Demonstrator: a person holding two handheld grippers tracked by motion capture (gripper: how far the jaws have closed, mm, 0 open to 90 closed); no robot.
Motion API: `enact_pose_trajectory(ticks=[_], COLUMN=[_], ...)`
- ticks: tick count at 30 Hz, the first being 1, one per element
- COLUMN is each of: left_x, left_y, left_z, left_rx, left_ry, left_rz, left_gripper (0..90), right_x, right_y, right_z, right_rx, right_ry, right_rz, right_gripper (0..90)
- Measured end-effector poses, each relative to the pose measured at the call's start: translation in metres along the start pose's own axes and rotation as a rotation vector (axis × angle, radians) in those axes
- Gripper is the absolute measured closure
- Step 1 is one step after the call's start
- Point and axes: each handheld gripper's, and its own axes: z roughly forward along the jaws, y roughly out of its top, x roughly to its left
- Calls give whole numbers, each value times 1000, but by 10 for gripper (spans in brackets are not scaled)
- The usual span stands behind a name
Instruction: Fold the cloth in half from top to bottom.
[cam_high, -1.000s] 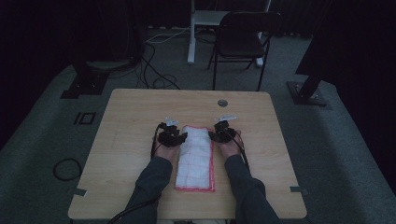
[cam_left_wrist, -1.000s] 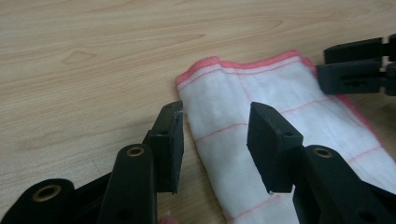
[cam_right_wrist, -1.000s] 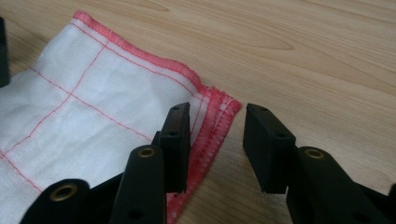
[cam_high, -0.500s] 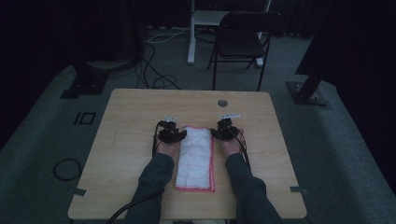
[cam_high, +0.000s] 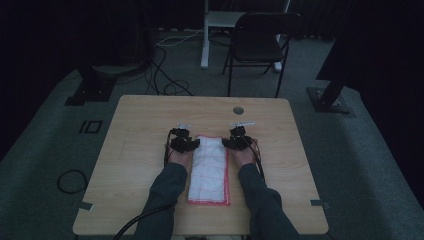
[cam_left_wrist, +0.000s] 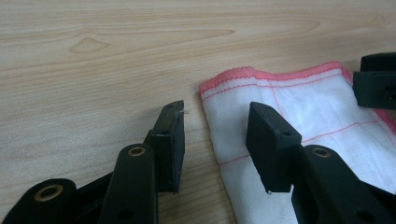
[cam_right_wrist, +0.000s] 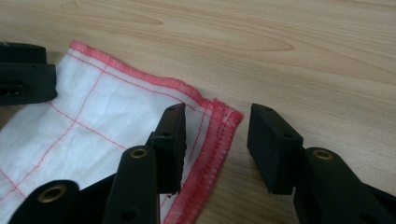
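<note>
At the far left corner of the folded cloth (cam_high: 210, 169), my left gripper (cam_left_wrist: 215, 140) sits low over the table (cam_high: 140, 140) with its jaws parted. They have just been closing a little, but nothing is pinched yet: one pad (cam_left_wrist: 170, 140) hangs over bare wood just beside the left edge, the other over the white weave, so the hem runs up between them untouched.

The cloth itself lies flat in the middle of the table, near my edge, a long narrow strip running away from me between my forearms, white with thin red grid lines and a red stitched border. I judge it light, limp and a little grippy. It won't slide out of the pads, but it will sag and unfold if I lift by one layer only. The thickened hem at the two far corners looks like the best hold, taking all the layers together.

Over at the far right corner, my right gripper (cam_right_wrist: 217, 142) mirrors this. Its jaws stand apart, holding nothing, with the red-stitched corner (cam_right_wrist: 224, 119) between them: one pad (cam_right_wrist: 170, 140) over the cloth, the other over wood. To grip, I would need to sink low enough to catch the bottom layer too.
</note>
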Motion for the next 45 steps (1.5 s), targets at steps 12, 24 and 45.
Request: enact_pose_trajectory(ticks=[12, 24, 45], left_x=[2, 2, -4], left_y=[1, 12, 29], left_z=[1, -15, -48], left_rx=[37, -26, -120], left_ry=[-55, -74, -115], left_rz=[-46, -18, 30], left_gripper=[860, 873, 872], right_x=[7, 8, 13], right_y=[5, 17, 27], right_z=[4, -10, -38], right_rx=[27, -54, -163], right_ry=[12, 23, 46], right_rz=[-106, -119, -137], right_gripper=[853, 859, 858])
